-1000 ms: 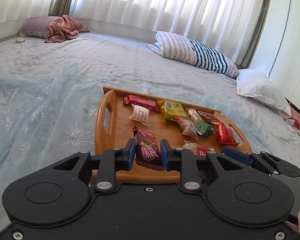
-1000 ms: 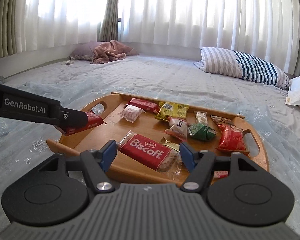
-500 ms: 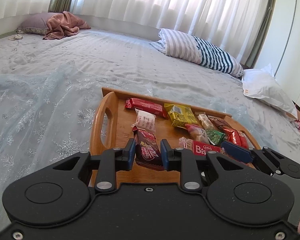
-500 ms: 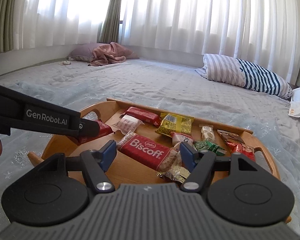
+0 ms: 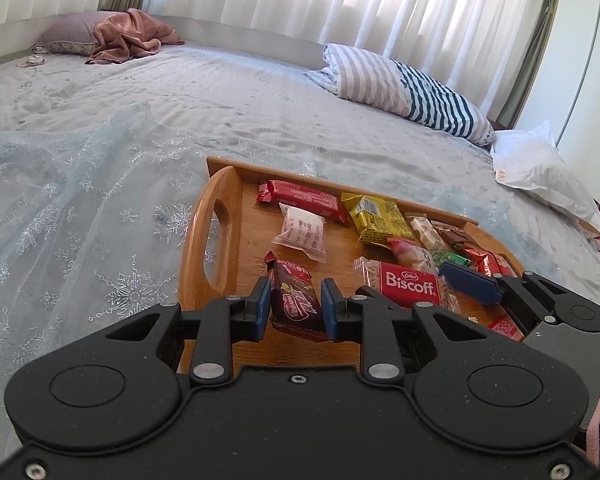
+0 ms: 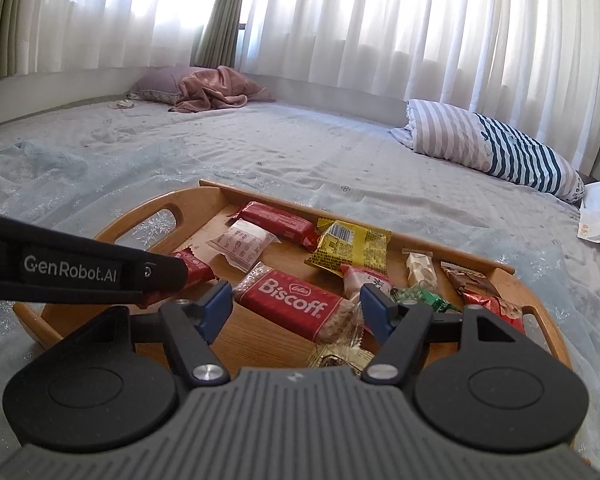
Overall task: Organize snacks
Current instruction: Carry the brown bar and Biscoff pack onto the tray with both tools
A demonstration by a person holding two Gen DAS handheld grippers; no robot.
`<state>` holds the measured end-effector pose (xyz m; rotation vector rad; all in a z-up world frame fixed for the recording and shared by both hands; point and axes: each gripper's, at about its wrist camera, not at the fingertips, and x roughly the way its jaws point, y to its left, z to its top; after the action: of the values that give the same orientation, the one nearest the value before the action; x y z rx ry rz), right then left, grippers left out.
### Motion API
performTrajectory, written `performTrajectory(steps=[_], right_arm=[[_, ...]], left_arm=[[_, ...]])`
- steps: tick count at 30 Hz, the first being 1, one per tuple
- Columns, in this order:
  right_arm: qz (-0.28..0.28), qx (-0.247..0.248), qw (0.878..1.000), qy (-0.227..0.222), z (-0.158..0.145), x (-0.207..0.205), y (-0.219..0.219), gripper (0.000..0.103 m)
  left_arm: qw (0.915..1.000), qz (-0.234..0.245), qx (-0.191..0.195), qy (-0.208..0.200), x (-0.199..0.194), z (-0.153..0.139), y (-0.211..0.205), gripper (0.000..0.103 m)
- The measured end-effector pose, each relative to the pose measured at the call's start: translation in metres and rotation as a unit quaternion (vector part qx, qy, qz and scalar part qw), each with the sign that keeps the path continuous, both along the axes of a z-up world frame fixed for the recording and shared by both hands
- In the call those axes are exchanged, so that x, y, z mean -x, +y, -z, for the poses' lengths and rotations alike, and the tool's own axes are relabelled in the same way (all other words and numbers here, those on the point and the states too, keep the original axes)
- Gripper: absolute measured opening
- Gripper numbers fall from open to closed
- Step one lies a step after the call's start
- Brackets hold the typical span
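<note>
My left gripper [image 5: 294, 304] is clamped on a dark red snack bar [image 5: 294, 300], both blue pads pressed against its sides, holding it over the near left part of the wooden tray [image 5: 204, 240]. From the right wrist view that same bar [image 6: 194, 270] pokes out past the black tip of the left gripper. My right gripper [image 6: 296, 308] stands apart, its fingers wide on either side of the Biscoff packet [image 6: 296, 300], which lies flat on the tray floor; I cannot tell whether the pads touch it. In the left view the Biscoff packet [image 5: 410, 286] lies just right of my held bar.

A little farther in sits a clear white packet [image 6: 244, 246], and right of the Biscoff lie a pink-and-white candy pack [image 6: 366, 282], a green wrapper [image 6: 424, 300] and a red pouch [image 6: 496, 308] near the right handle. Along the far wall of the tray lie a long red bar [image 6: 278, 220], a yellow packet [image 6: 350, 246], a small white sweet [image 6: 420, 270] and a brown wrapper [image 6: 470, 280].

The tray [image 6: 536, 344] rests on a pale blue snowflake cloth [image 5: 72, 216] spread over the grey bedspread [image 6: 280, 140]. Beyond lie a striped pillow [image 6: 488, 146], a pink blanket [image 6: 214, 90] on a mauve pillow [image 6: 160, 86], and white curtains [image 6: 380, 24].
</note>
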<state>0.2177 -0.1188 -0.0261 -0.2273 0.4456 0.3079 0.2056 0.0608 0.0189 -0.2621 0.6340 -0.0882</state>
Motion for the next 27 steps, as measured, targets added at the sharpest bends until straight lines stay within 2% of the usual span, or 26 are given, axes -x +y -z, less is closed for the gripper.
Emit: performTrajectory(steps=[12, 27], right_arm=[[-0.020, -0.006, 0.999, 0.025, 0.007, -0.009, 0.001, 0.075], [-0.048, 0.002, 0.998, 0.035, 0.010, -0.010, 0.006, 0.075]], left_arm=[[1.0000, -0.001, 0.000, 0.007, -0.009, 0.005, 0.003, 0.025], [0.9999, -0.005, -0.001, 0.013, -0.013, 0.011, 0.004, 0.024]])
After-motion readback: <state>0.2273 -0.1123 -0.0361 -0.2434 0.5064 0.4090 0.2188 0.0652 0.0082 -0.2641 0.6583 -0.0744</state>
